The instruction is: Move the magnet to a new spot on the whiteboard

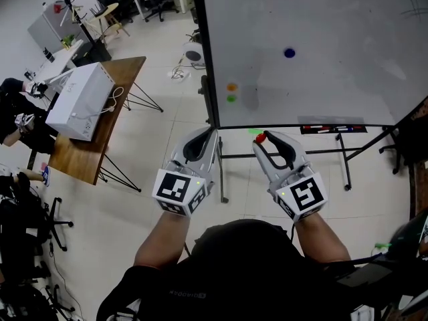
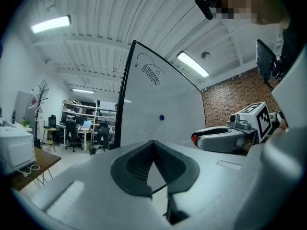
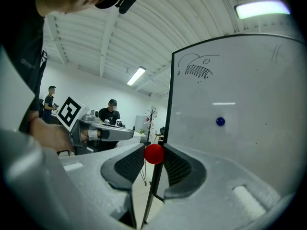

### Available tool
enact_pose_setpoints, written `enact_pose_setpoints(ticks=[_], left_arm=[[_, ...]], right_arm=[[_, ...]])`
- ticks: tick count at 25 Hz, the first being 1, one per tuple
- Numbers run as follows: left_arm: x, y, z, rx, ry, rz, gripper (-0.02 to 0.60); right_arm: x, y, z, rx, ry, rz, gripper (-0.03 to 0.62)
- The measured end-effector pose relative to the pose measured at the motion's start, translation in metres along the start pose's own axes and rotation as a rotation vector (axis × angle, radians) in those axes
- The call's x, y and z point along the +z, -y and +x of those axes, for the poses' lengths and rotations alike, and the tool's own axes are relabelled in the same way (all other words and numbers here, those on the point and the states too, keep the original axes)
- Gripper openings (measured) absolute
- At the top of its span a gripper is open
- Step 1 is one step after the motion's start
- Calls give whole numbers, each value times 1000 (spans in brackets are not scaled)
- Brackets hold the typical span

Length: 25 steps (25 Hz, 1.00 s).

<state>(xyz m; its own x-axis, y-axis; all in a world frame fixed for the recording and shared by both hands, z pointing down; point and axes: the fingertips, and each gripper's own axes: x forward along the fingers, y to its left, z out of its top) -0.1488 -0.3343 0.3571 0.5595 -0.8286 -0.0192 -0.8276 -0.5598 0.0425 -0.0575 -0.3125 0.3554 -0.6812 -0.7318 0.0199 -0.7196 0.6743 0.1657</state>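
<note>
A round red magnet (image 3: 154, 154) sits pinched between the tips of my right gripper (image 3: 154, 155), which is shut on it; in the head view the same red magnet (image 1: 261, 138) shows at the tip of the right gripper (image 1: 262, 140), held below the whiteboard's lower edge. The whiteboard (image 1: 314, 52) stands ahead with a blue magnet (image 1: 289, 53) near its middle, and an orange magnet (image 1: 231, 86) above a green magnet (image 1: 231, 98) at its lower left. My left gripper (image 1: 207, 136) hangs beside the right one, shut with nothing between its jaws (image 2: 153, 145).
A pen tray (image 1: 333, 129) with markers runs along the board's bottom right edge. The board's metal stand legs (image 1: 221, 172) reach the floor under my grippers. A wooden table (image 1: 100, 122) with a white box (image 1: 80, 99) stands left. People stand in the room behind.
</note>
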Motion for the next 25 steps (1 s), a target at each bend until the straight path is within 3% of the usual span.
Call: enact_pose_setpoints(ticks=[17, 25], left_arm=[[-13, -8, -2, -12, -17, -12, 15], [-19, -17, -11, -21, -21, -22, 15]], right_arm=[[-9, -1, 22, -15, -28, -4, 107], [-18, -1, 66, -35, -58, 2, 107]])
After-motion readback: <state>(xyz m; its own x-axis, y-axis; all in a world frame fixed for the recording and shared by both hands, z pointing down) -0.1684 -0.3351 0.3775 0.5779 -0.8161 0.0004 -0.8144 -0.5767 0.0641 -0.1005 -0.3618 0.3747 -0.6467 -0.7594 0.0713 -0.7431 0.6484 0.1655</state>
